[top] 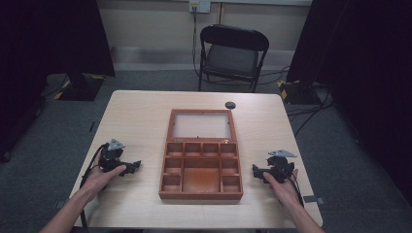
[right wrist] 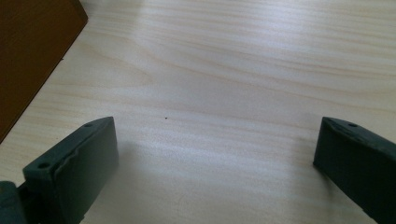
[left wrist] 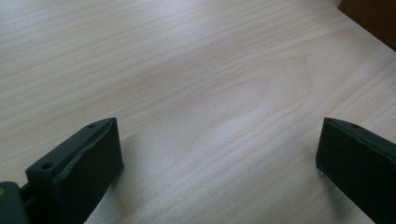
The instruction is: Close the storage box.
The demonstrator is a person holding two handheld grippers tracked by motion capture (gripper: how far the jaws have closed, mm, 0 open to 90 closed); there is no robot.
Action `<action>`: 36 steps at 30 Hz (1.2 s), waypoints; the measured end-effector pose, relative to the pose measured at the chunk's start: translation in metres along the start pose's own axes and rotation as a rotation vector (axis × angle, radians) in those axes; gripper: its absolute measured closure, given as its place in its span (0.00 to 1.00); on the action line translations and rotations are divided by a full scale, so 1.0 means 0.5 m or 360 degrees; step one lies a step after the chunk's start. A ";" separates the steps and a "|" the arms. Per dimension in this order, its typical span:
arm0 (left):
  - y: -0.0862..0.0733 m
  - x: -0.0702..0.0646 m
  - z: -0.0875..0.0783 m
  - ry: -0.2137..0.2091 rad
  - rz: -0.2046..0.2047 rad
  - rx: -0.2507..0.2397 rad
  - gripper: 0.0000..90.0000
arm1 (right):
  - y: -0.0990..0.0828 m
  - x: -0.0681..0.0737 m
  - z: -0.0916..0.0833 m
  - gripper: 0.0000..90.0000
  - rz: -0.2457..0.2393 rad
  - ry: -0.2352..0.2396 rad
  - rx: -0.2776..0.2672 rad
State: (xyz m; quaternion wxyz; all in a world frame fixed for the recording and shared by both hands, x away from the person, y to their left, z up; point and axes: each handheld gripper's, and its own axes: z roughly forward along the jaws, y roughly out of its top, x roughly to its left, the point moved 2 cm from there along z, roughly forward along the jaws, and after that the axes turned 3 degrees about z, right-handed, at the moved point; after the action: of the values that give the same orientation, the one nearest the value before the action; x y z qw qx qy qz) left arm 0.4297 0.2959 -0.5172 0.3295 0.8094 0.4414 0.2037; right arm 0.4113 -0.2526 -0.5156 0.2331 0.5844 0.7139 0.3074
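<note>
A brown wooden box (top: pixel 201 193) lies open in the middle of the table, with several small compartments and a glass-paned lid (top: pixel 202 125) folded back flat behind it. My left gripper (top: pixel 135 166) rests on the table to the box's left, jaws pointing toward it. My right gripper (top: pixel 255 170) rests to its right, also facing it. In the left gripper view my left gripper (left wrist: pixel 217 135) stands open over bare wood, with a corner of the box (left wrist: pixel 373 18) at the top right. My right gripper (right wrist: pixel 215 135) is open too, the box's side (right wrist: pixel 32 51) at its upper left.
A small dark round object (top: pixel 230 105) lies on the table (top: pixel 136 116) behind the lid's right corner. A black folding chair (top: pixel 232 56) stands beyond the far edge. Cables run over the grey carpet at the right.
</note>
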 end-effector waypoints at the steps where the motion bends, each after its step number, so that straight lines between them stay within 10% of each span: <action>1: 0.000 0.000 0.000 0.0000 0.0000 0.0000 0.00 | -0.001 -0.001 -0.001 0.00 0.0004 -0.0004 0.0005; 10: 0.005 0.001 -0.001 -0.0015 0.0008 0.0040 0.01 | -0.001 -0.003 -0.002 0.00 0.0034 -0.0037 0.0002; 16: 0.014 0.003 -0.011 -0.0072 -0.0075 0.0026 0.19 | 0.007 0.001 -0.008 0.10 0.0007 0.0007 0.0061; 36: 0.088 -0.028 -0.050 -0.0122 -0.0095 -0.0174 0.22 | 0.053 0.010 -0.024 0.17 0.0060 0.0165 0.0012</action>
State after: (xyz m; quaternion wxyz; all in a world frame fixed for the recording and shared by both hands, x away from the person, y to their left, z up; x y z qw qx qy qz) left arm 0.4326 0.2754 -0.4689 0.3959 0.7838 0.4406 0.1865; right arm 0.4204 -0.2461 -0.4882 0.1880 0.5820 0.7148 0.3390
